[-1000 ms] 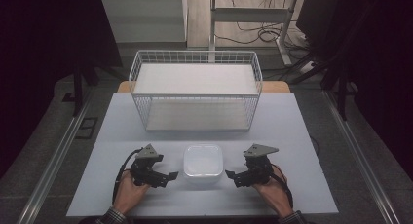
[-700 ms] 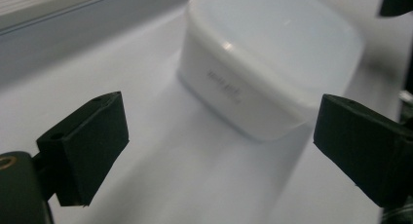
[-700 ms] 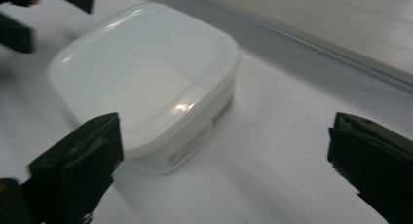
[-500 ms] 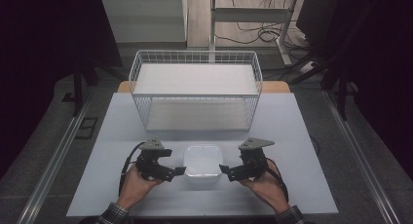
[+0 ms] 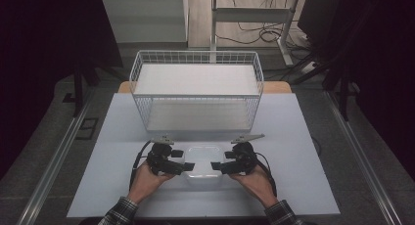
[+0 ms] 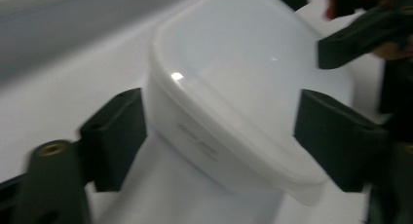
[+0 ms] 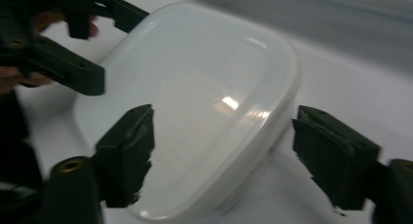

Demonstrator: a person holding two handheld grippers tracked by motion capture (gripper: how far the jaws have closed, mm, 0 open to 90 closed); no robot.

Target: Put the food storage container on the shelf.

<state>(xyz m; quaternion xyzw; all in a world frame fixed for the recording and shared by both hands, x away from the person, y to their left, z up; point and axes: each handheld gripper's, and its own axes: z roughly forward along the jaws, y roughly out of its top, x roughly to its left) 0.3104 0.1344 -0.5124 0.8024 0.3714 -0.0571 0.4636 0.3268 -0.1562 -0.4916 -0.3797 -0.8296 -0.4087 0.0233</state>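
A lidded white box sits near the table's front edge. The left gripper and right gripper flank it, jaws just closing around its corners, not visibly pressing. Behind stands a wire basket.

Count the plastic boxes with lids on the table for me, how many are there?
1. The white lidded box sits on the table's near side, between the left gripper and the right gripper, in front of the wire basket. Nothing else like it shows.
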